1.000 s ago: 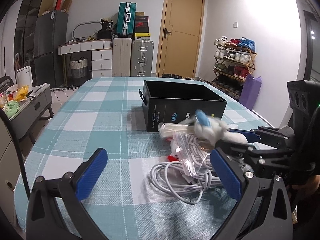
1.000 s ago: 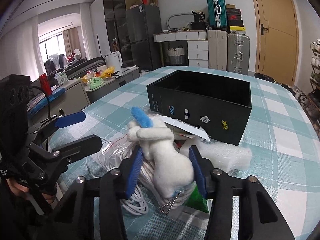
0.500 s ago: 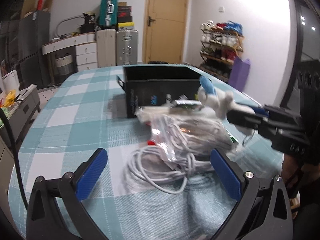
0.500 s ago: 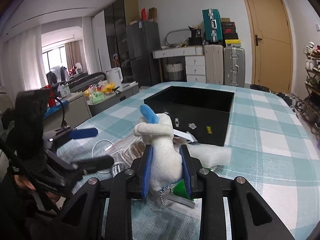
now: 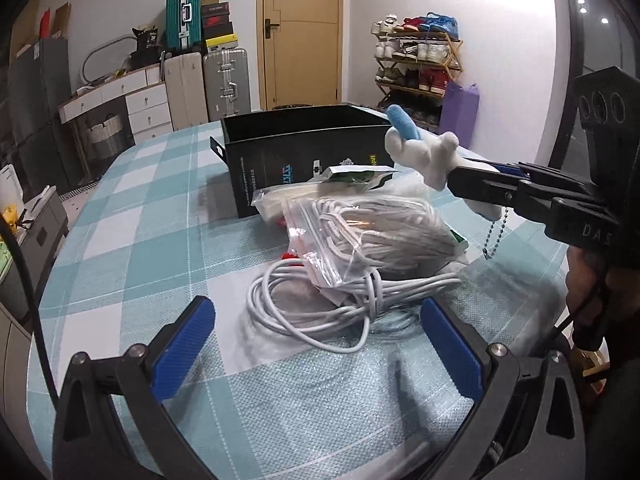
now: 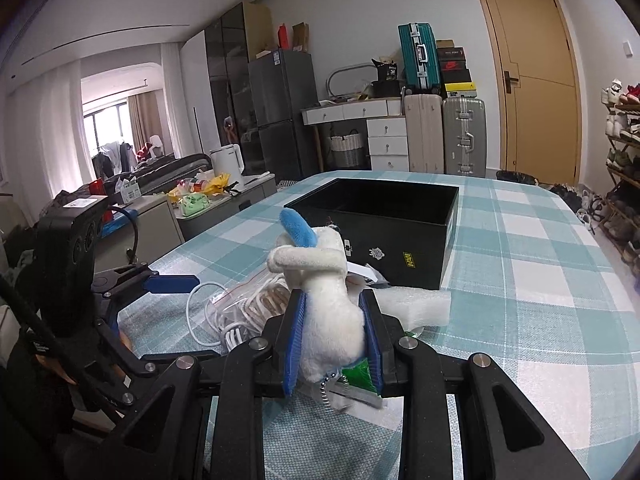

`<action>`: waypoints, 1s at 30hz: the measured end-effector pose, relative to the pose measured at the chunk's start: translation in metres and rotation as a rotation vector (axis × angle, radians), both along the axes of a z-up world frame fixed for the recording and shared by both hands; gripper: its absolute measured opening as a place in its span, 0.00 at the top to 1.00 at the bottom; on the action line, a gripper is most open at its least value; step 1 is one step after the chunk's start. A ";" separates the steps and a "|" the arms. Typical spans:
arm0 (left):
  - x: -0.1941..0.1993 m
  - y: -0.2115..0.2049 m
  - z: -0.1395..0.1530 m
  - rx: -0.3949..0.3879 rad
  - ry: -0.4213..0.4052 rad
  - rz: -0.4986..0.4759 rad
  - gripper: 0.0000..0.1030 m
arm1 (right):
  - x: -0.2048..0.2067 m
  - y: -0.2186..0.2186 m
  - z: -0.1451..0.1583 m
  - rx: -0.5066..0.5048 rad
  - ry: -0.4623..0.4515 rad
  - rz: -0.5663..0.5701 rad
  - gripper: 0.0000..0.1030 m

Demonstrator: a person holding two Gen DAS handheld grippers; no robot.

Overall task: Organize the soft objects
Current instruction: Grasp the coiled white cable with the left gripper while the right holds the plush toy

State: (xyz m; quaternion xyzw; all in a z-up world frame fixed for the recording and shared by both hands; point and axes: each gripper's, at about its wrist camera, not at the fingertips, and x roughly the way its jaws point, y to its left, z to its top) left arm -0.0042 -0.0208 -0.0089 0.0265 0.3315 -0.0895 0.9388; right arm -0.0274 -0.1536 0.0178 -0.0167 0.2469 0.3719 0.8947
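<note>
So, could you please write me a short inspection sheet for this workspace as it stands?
Surface: table with teal checked cloth.
Job's things: white plush toy lifted off the table; open black box behind it, nothing seen inside.
Clutter: foam piece, green packet.
Grippers: right gripper shut on the plush toy; left gripper open, holding nothing.
Cables: loose white cable coil; more cable in a zip bag.
Surroundings: suitcases, shoe rack, door.
</note>
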 end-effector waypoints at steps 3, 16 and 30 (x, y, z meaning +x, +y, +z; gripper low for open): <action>0.005 -0.006 -0.003 0.043 0.022 0.001 0.00 | -0.001 0.000 0.001 0.000 0.002 0.000 0.74; 0.019 -0.012 -0.005 0.050 0.053 -0.014 0.22 | -0.001 0.003 0.000 0.001 0.011 0.014 0.74; -0.003 -0.004 0.007 0.010 -0.001 -0.036 0.33 | -0.003 0.000 0.000 0.012 -0.002 0.005 0.74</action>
